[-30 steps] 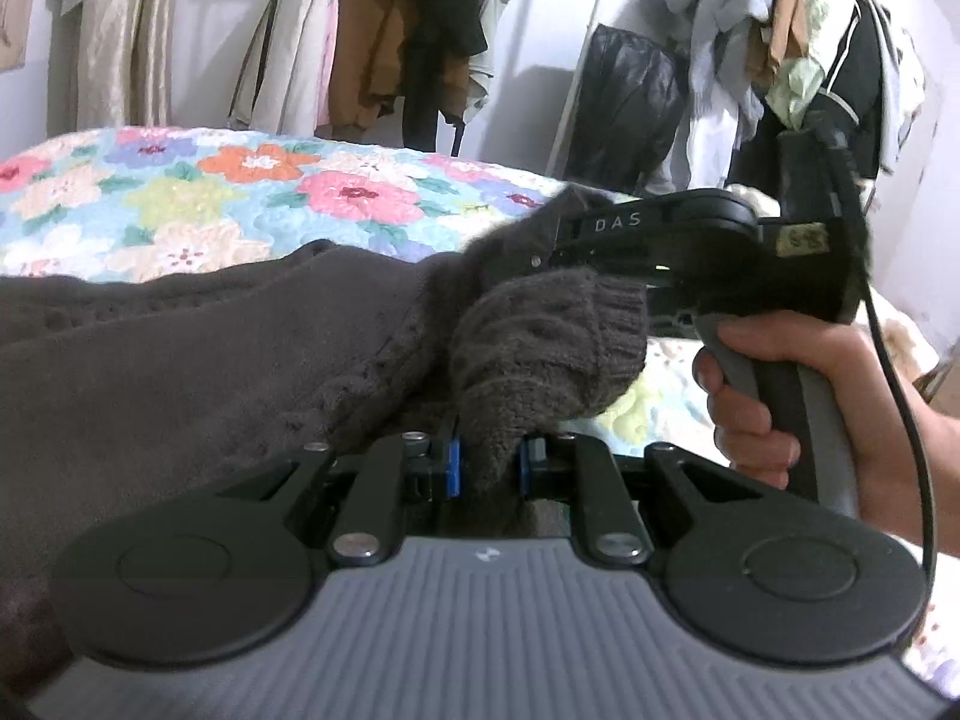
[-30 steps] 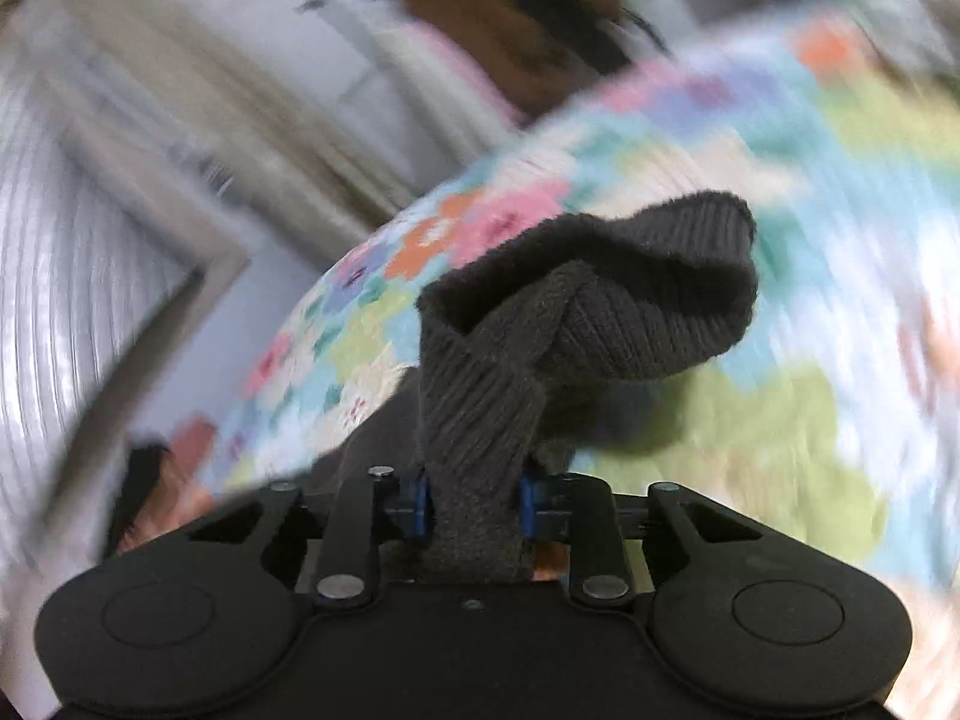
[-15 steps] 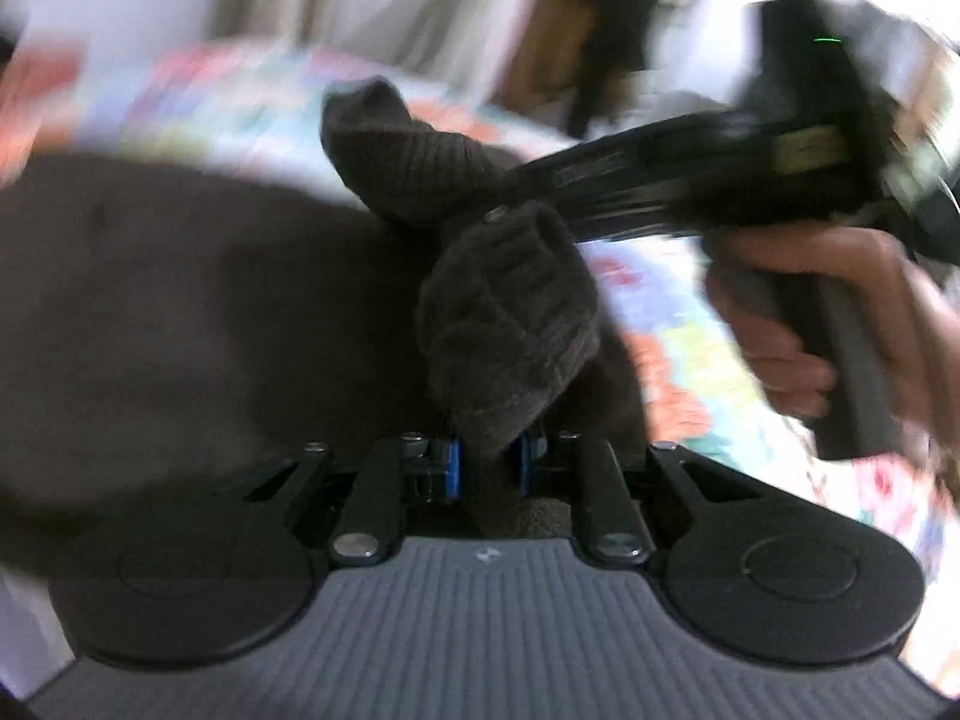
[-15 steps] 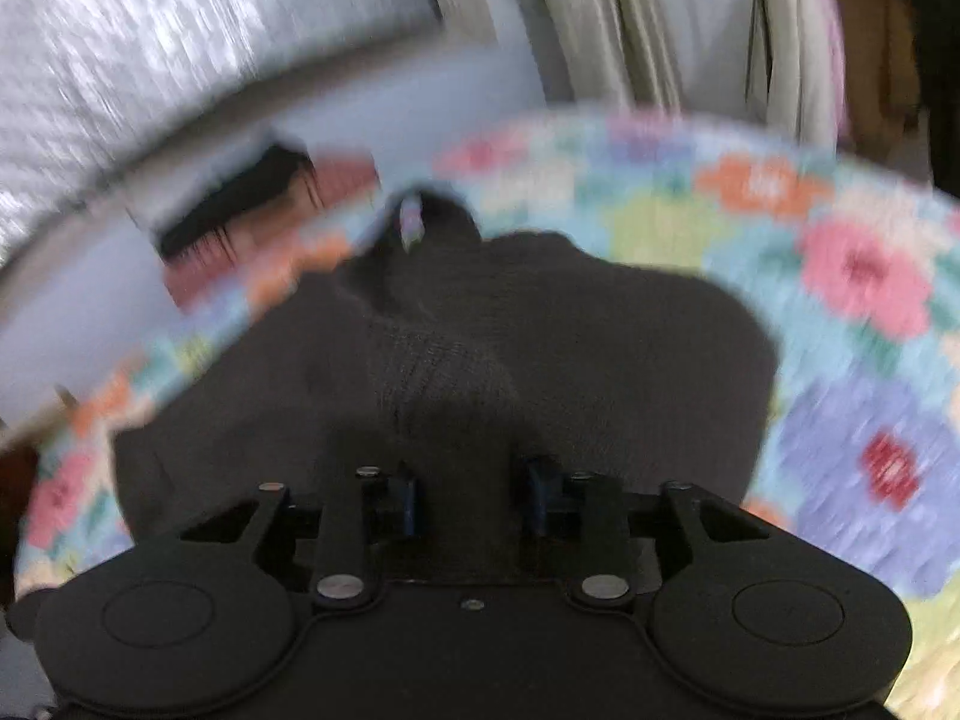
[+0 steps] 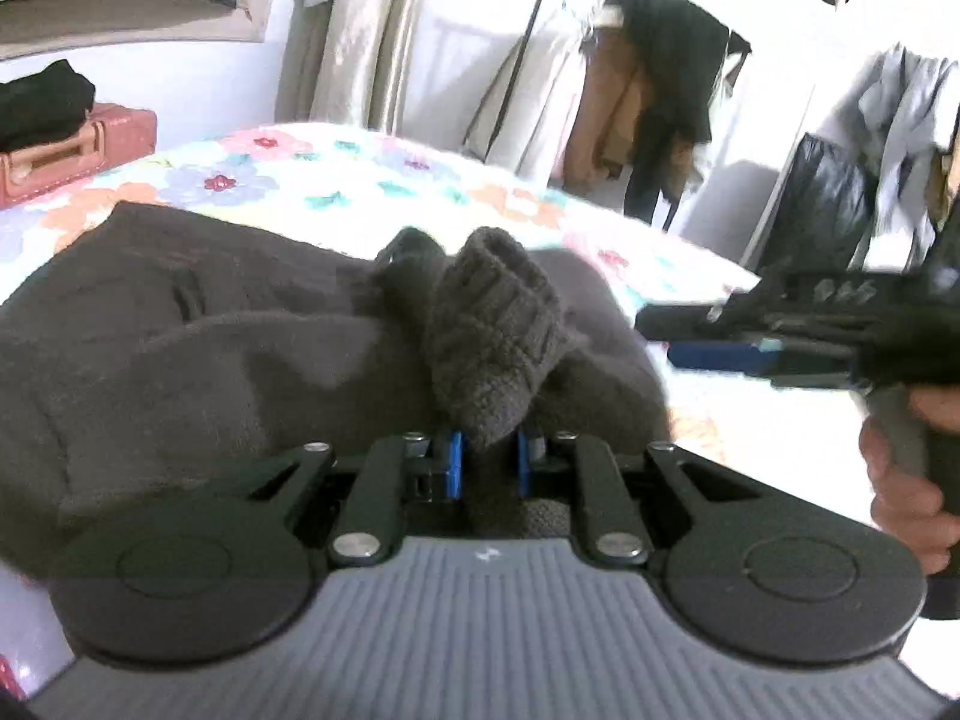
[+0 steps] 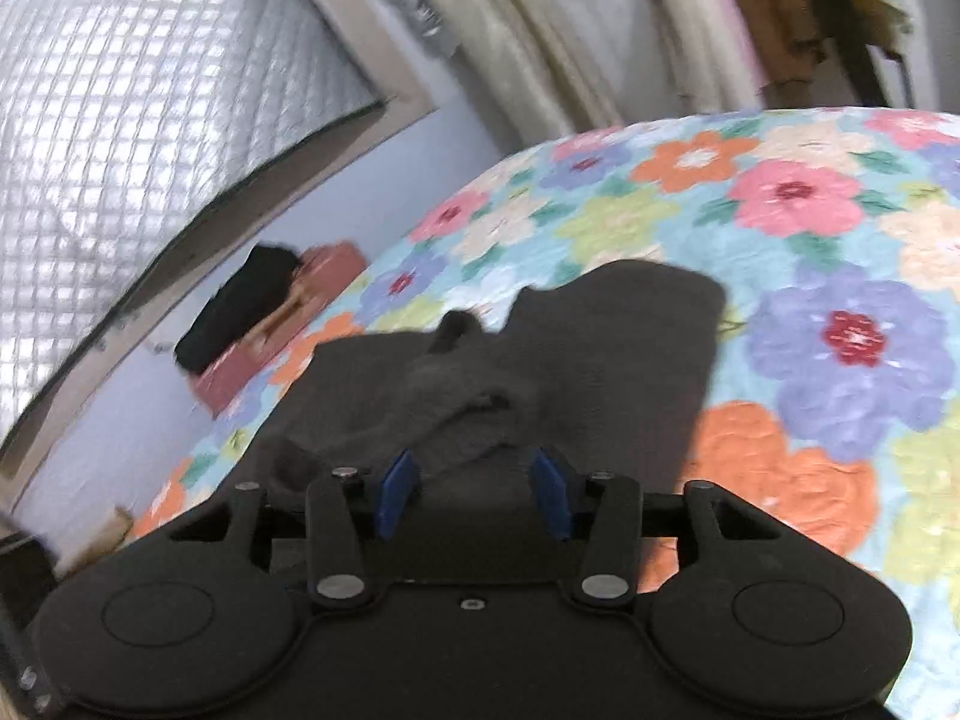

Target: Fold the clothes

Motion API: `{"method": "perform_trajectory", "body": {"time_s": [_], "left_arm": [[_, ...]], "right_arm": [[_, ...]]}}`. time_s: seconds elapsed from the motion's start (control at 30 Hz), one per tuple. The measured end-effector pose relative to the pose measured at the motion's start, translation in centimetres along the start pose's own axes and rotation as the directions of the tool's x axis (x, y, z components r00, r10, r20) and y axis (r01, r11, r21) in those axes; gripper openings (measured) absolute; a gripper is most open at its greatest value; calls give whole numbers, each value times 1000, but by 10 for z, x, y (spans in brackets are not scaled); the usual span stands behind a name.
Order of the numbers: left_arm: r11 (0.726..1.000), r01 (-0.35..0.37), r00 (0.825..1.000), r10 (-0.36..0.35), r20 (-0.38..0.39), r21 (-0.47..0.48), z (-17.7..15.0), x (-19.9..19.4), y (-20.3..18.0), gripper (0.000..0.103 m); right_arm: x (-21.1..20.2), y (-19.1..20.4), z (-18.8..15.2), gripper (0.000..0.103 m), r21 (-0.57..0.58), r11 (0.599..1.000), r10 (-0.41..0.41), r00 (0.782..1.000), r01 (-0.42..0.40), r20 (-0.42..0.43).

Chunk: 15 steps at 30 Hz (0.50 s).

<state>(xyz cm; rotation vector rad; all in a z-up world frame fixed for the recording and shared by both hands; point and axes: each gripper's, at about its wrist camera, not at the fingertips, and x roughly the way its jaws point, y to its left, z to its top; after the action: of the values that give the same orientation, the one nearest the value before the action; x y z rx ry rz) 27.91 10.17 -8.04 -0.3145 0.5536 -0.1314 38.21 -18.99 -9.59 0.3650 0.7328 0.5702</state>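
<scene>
A dark grey knitted sweater (image 5: 198, 348) lies spread on the floral bedspread (image 5: 360, 180). My left gripper (image 5: 487, 459) is shut on its ribbed cuff (image 5: 492, 336), which bunches up above the blue pads. My right gripper (image 6: 474, 483) is open and holds nothing; the sweater (image 6: 600, 348) lies just beyond its blue pads (image 6: 396, 483). In the left wrist view the right gripper (image 5: 720, 336) hangs to the right of the sweater, apart from it, held by a hand (image 5: 906, 480).
A pink suitcase (image 5: 78, 150) with a black garment on it stands beyond the bed's left side. Clothes racks (image 5: 654, 96) and curtains line the far wall. A quilted window cover (image 6: 150, 120) is at the left in the right wrist view.
My right gripper has opened and let go of its cuff, and drawn back to the right. The left gripper still holds its cuff, carried over the sweater's body.
</scene>
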Motion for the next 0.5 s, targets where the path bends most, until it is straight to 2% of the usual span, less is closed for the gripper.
{"method": "perform_trajectory", "body": {"time_s": [0.07, 0.1, 0.17, 0.2, 0.27, 0.33, 0.37, 0.4, 0.5], "left_arm": [[994, 24, 999, -28, -34, -103, 0, -7, 11, 15], [992, 3, 997, -14, -81, -126, -5, -7, 17, 15], [994, -58, 981, 39, -192, -97, -21, -2, 23, 17], [993, -68, 975, 44, -219, -101, -25, 1, 28, 18], [990, -82, 964, 49, -261, -114, -29, 6, 37, 19], [985, -58, 974, 20, -224, -161, -16, 0, 40, 19], [986, -53, 981, 22, -192, -157, -11, -6, 39, 19], [988, -48, 987, 23, -161, -150, -5, -11, 36, 19], [995, -27, 993, 15, -121, -94, 0, -18, 26, 19]], "right_arm": [[7, -5, -4, 57, 23, 1000, 21, 999, -20, -33], [14, -3, -7, 57, -5, 999, 42, 996, -42, -84], [31, 12, -18, 57, -125, 991, 20, 977, -47, -212], [36, 22, -24, 57, -221, 975, -25, 970, -31, -242], [43, 43, -41, 57, -423, 906, -104, 963, -12, -250], [47, 51, -53, 62, -493, 870, -125, 965, -6, -233], [47, 52, -58, 70, -509, 860, -120, 968, -9, -220], [47, 53, -63, 74, -525, 851, -117, 971, -10, -209], [46, 52, -75, 78, -552, 834, -113, 974, -15, -196]]}}
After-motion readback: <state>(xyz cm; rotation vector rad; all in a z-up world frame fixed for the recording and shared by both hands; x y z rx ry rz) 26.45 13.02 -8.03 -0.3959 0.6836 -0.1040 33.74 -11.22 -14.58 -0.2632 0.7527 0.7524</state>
